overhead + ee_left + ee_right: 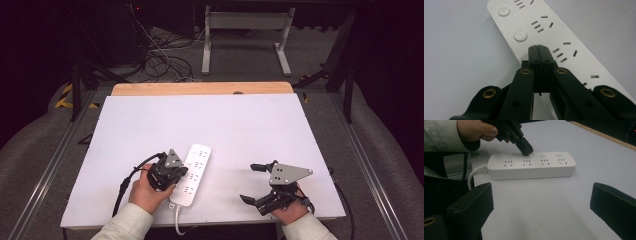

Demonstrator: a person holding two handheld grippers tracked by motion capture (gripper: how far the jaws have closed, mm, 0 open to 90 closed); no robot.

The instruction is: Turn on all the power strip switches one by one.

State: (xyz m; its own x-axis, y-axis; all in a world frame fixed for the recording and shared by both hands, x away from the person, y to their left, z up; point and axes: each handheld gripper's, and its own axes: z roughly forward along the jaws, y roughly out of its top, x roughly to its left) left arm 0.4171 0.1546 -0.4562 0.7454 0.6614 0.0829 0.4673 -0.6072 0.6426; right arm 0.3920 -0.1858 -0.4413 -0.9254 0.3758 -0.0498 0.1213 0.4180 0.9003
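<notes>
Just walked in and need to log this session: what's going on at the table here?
A person holds a two-jaw gripper in each hand over a white table. The left gripper, jaws closed together, is pressing its tip down on a white power strip, at the second round switch button from the cord end. The other switch buttons are untouched. The right gripper rests with its jaws wide open and holding nothing, off to the side of the strip.

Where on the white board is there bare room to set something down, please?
The far half of the board, beyond the power strip, is bare, as is the middle patch between the strip and the right gripper. It is crowded at the left gripper, whose shut jaws rest on the strip.
</notes>
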